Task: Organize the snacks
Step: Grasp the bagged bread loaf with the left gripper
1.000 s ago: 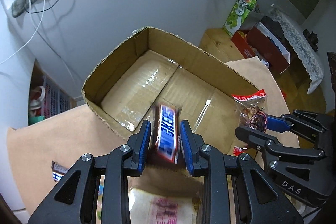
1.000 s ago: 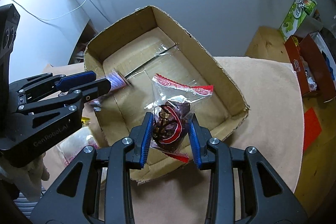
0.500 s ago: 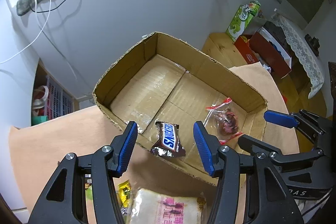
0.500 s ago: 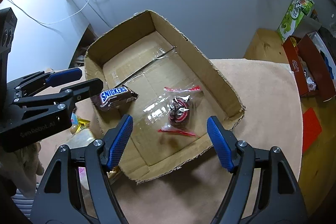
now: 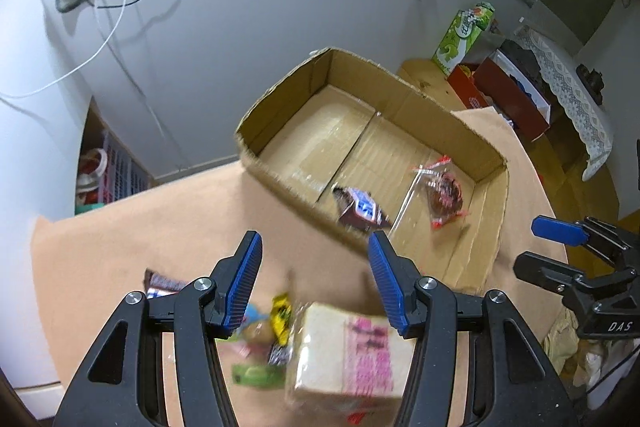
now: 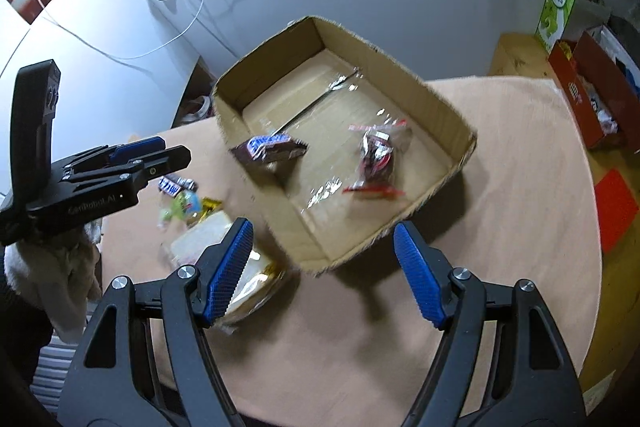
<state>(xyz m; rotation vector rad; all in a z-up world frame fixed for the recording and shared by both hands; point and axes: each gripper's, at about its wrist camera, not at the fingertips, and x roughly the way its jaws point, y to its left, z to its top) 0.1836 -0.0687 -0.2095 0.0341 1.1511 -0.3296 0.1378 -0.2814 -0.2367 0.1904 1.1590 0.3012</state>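
A round table [image 6: 500, 187] under a peach-coloured cloth carries everything. The biggest thing on it is an open cardboard box [image 6: 452, 115] [image 5: 460, 131], standing toward the table's far edge, its floor taped down the middle seam.

Inside the box, a Snickers bar [image 6: 270, 149] [image 5: 360, 213] sits by the box's near-left wall; it is blurred, and whether it rests on the floor or leans on the wall cannot be told. A clear candy packet with red sealed ends [image 6: 376, 157] [image 5: 442, 193] lies on the box floor to the right of the bar, apart from it.

Outside the box, near the table's left edge, a pale wrapped packet with pink print [image 5: 352, 351] [image 6: 208, 243] lies flat. Just beyond it is a cluster of small sweets: a blue-and-white candy bar [image 6: 174, 185] [image 5: 162, 285], a green-and-white wrapper [image 6: 178, 205] and a yellow wrapper [image 5: 282, 313] [image 6: 210, 205], close together and blurred.

The left gripper [image 5: 314, 281] [image 6: 152, 155] hangs over the loose snacks with its blue-padded jaws spread wide and nothing between them. The right gripper [image 6: 322, 273] [image 5: 548, 245] hangs over the box's near corner, jaws likewise spread wide and holding nothing.

Beyond the table's right side stand a green carton [image 6: 562, 3] and a red box [image 6: 580, 95].
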